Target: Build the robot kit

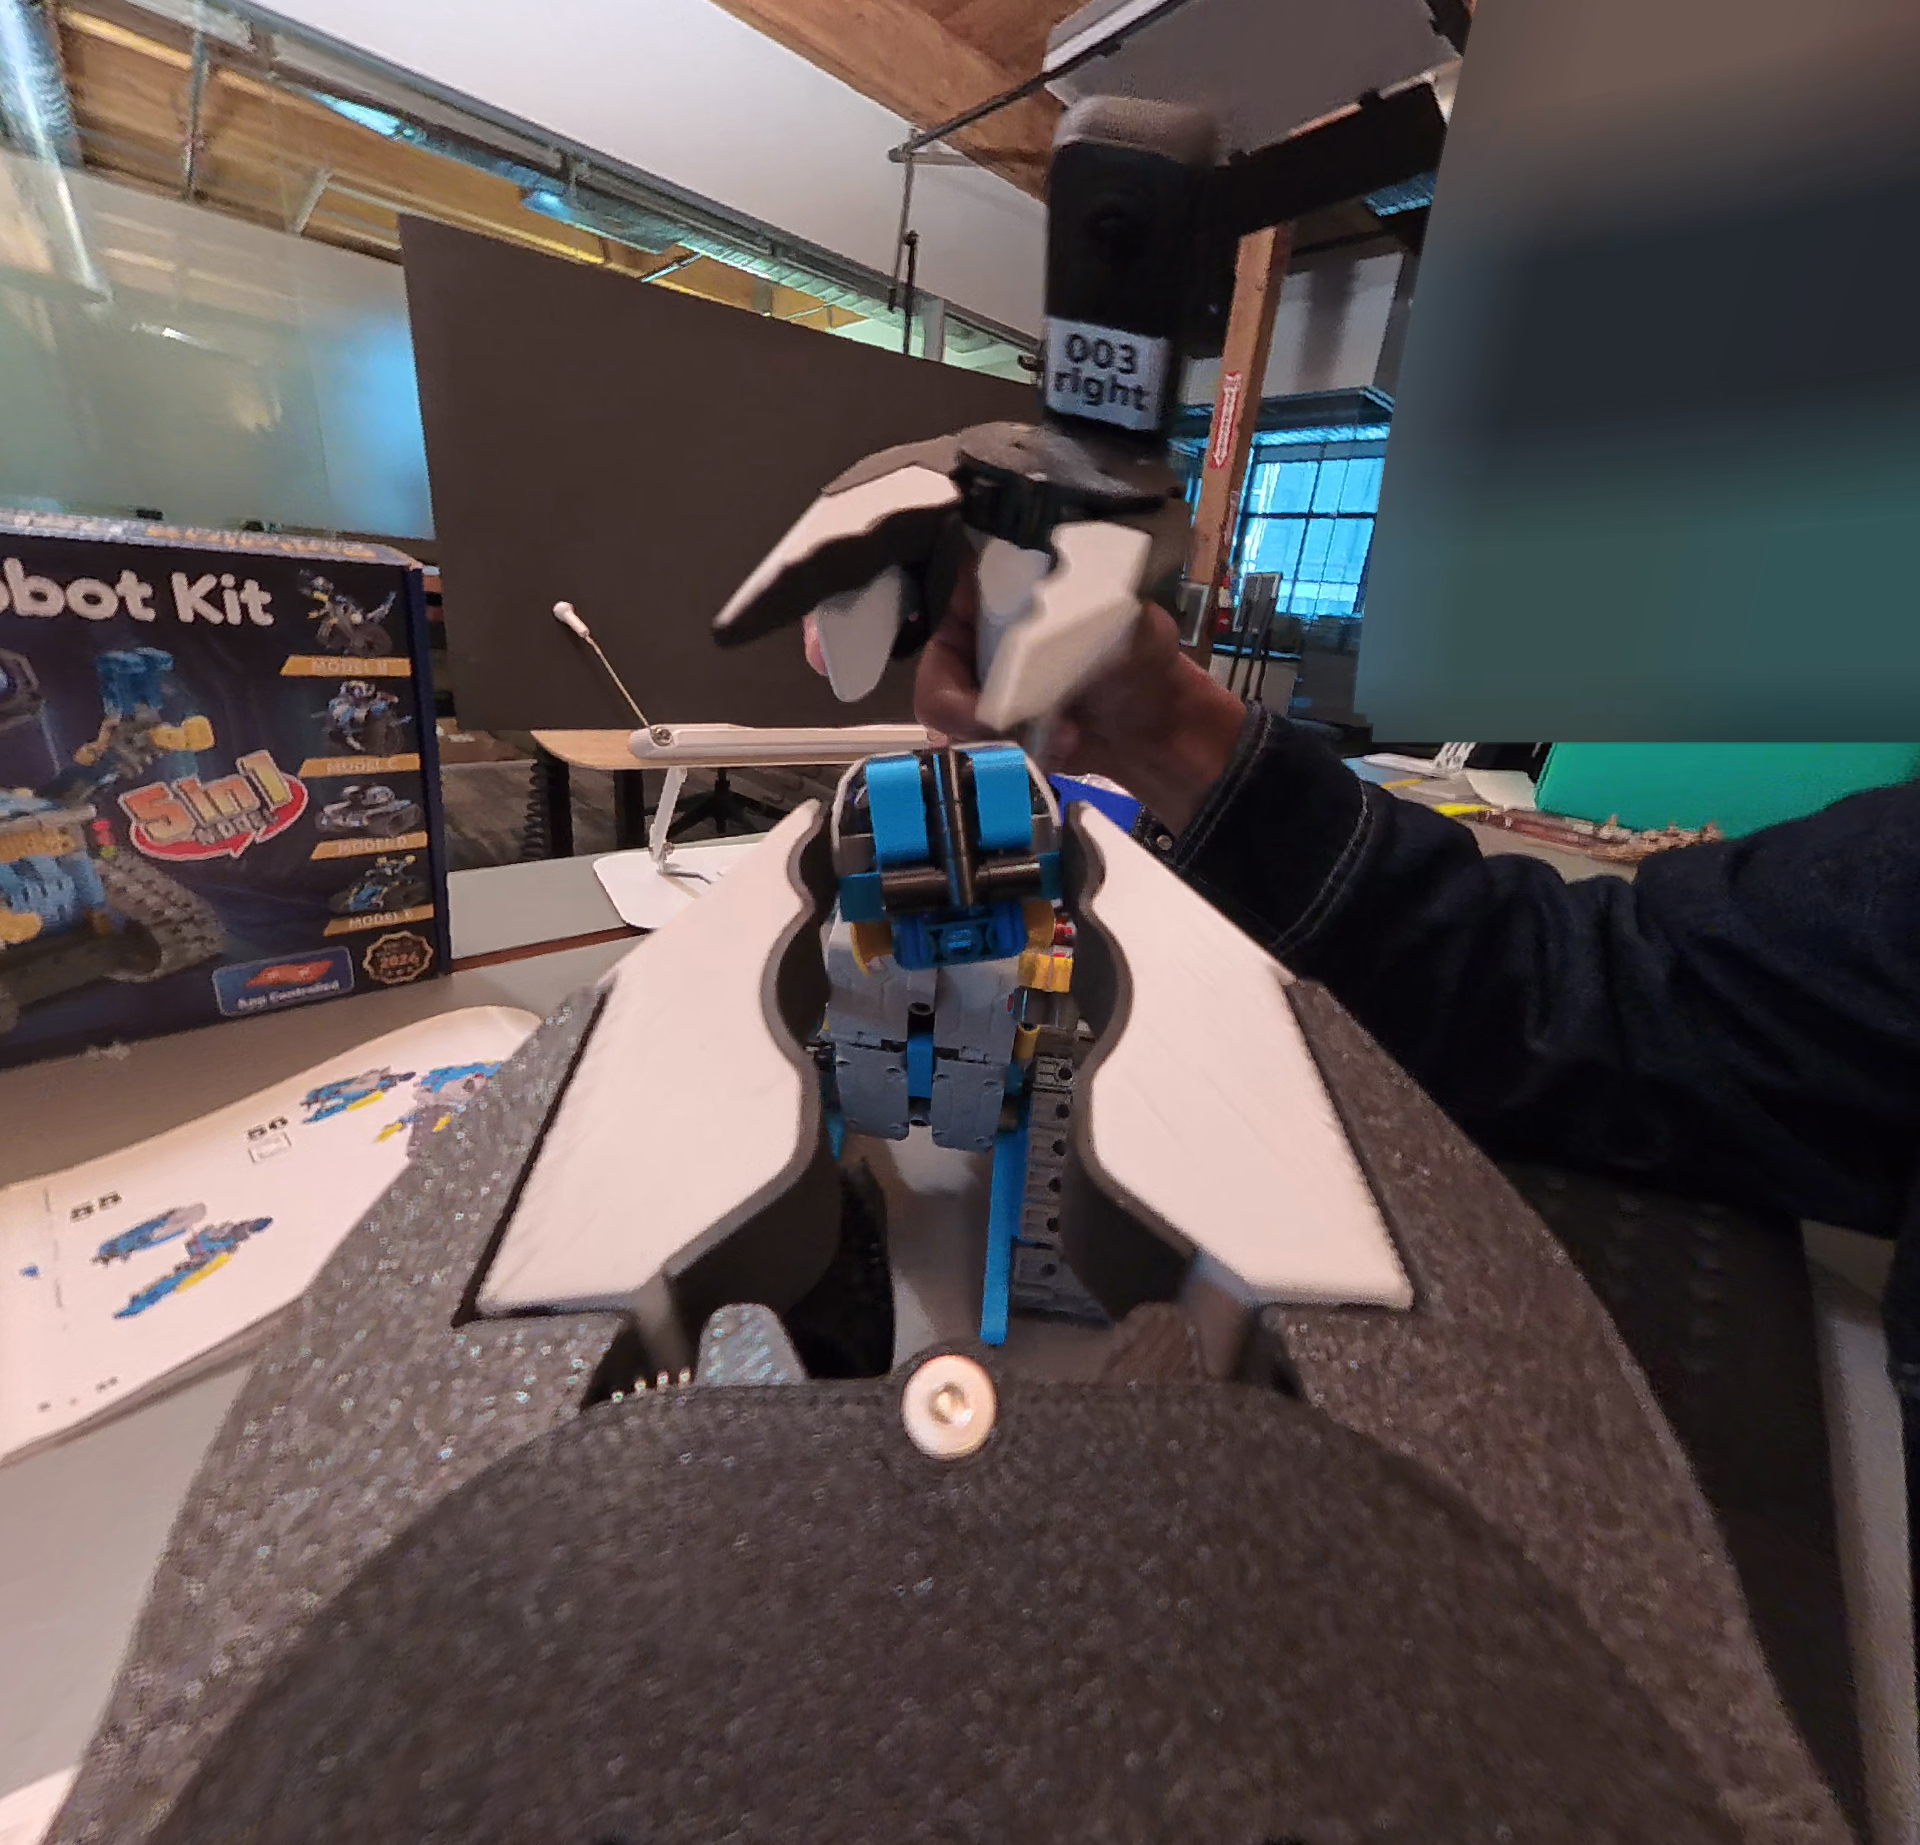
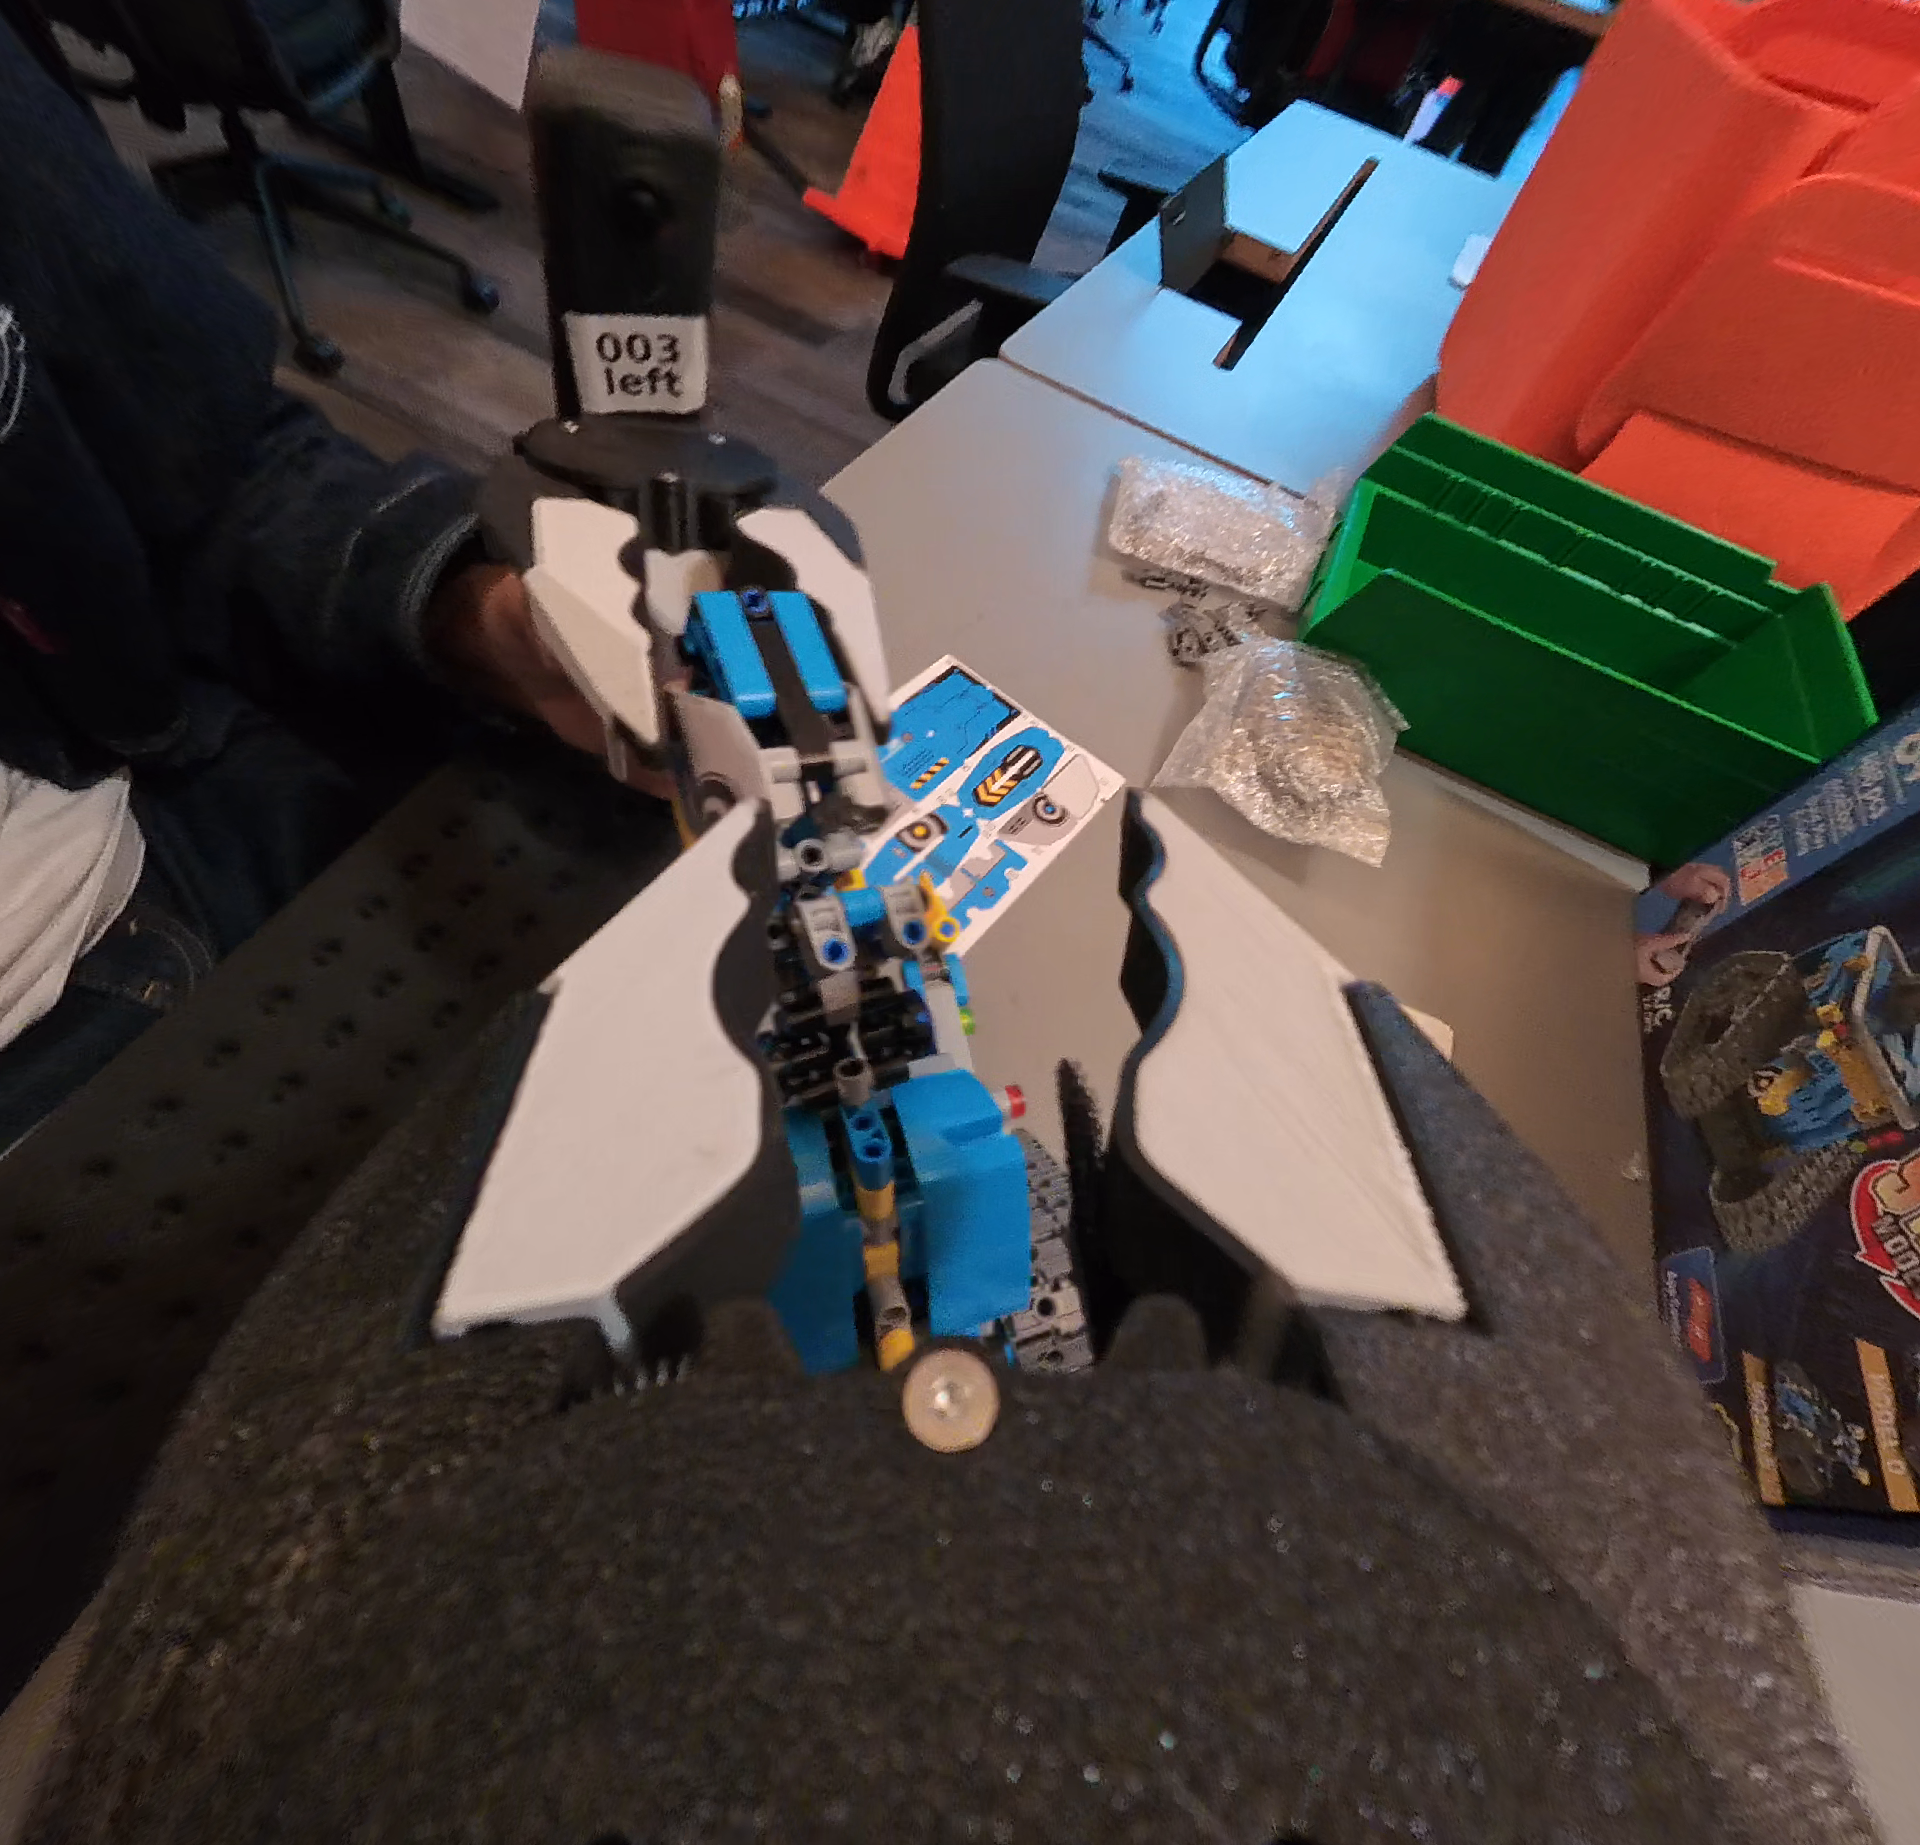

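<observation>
Left tool: the left tool (image 1: pixel 945 819) is closed most of the way. Both of its fingers appear to press the sides of the brick model (image 1: pixel 940 1016), which stands upright between them.
Right tool: the right tool (image 2: pixel 940 808) is spread wide and grips nothing. In its own view the model lies against its left finger (image 2: pixel 665 1047), and its right finger (image 2: pixel 1247 1089) stands clear of it.
Model: a blue, grey and black brick build with yellow pins. Its blue top (image 2: pixel 764 652) sits between the left tool's fingers, and its lower body reaches back towards the right tool's palm.
Tools to each other: they face one another across the model, with the right tool's tips just above the model's blue top in the left wrist view.
Grip judgement: the build is pinned together, so a hard squeeze or a twist would likely pop parts loose. Flat blocks look like safer contact than the thin yellow pins.
Left of left tool: a kit box (image 1: pixel 208 787) stands on the desk (image 2: pixel 987 548), with an open instruction booklet (image 1: pixel 208 1224) nearer.
Beyond right tool: a sticker sheet (image 2: pixel 997 787) lies just past its tips.
Right of right tool: crinkled plastic bags (image 2: pixel 1288 756) and a green bin (image 2: pixel 1558 652).
</observation>
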